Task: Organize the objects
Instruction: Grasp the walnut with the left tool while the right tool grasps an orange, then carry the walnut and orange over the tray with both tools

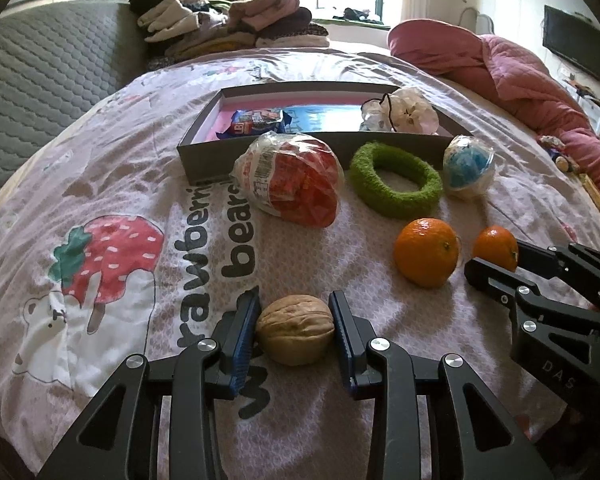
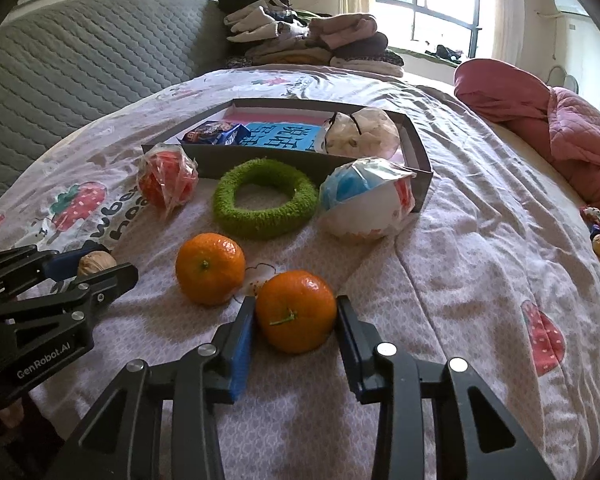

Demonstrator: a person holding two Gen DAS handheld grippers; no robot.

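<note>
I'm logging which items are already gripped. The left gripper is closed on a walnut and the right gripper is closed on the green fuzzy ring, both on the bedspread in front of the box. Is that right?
Not quite. The right gripper is around an orange, not the green fuzzy ring, which lies untouched nearer the box, as the right wrist view shows. The left gripper is indeed closed on the walnut.

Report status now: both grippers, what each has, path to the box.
Left gripper shut on walnut. Right gripper closed around an orange. Green ring and wrapped bundles sit before the grey box.
</note>
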